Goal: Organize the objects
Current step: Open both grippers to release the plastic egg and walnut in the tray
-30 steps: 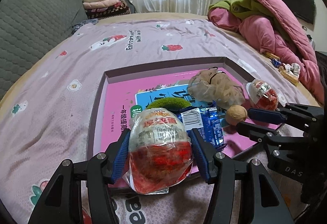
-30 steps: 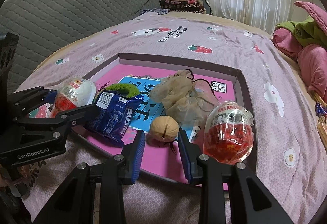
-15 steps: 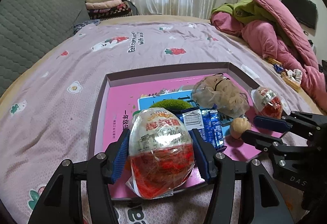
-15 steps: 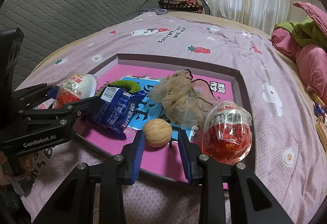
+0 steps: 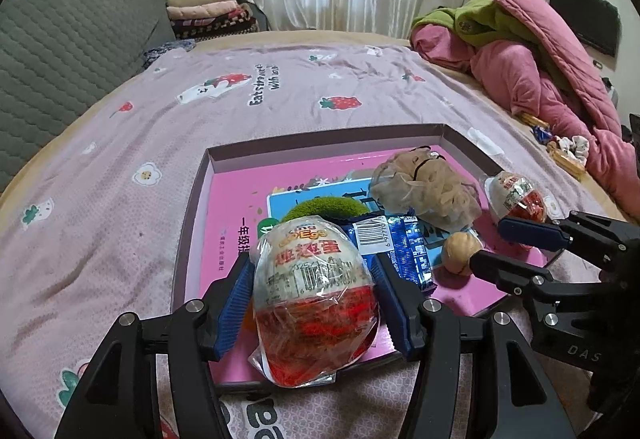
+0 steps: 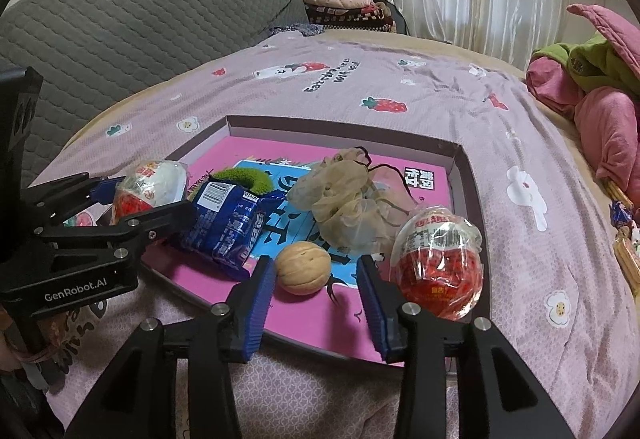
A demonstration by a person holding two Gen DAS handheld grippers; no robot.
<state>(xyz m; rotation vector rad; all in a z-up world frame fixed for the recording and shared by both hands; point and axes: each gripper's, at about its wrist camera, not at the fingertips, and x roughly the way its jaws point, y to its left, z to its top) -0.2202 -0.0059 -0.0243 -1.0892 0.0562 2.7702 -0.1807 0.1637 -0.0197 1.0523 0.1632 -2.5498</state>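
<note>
The shallow pink tray on the bed already holds nearly everything, so the sorting looks well along by my reading. Inside the tray lie a ridged tan walnut, a crinkly blue foil snack packet, a fuzzy green pad behind the packet, a crumpled beige mesh pouch with a black drawstring, and a smooth plastic-wrapped egg, white on top and red below, at the tray's near right corner.

The left claw is clamped on a second wrapped egg of the same kind, held at the tray's near left edge; its film is glossy and wrinkled. That egg seems the last thing to set down.

The right claw has just been opening and stands fairly wide, with the walnut resting on the tray floor between its blue ribbed pads and clear of both.
</note>
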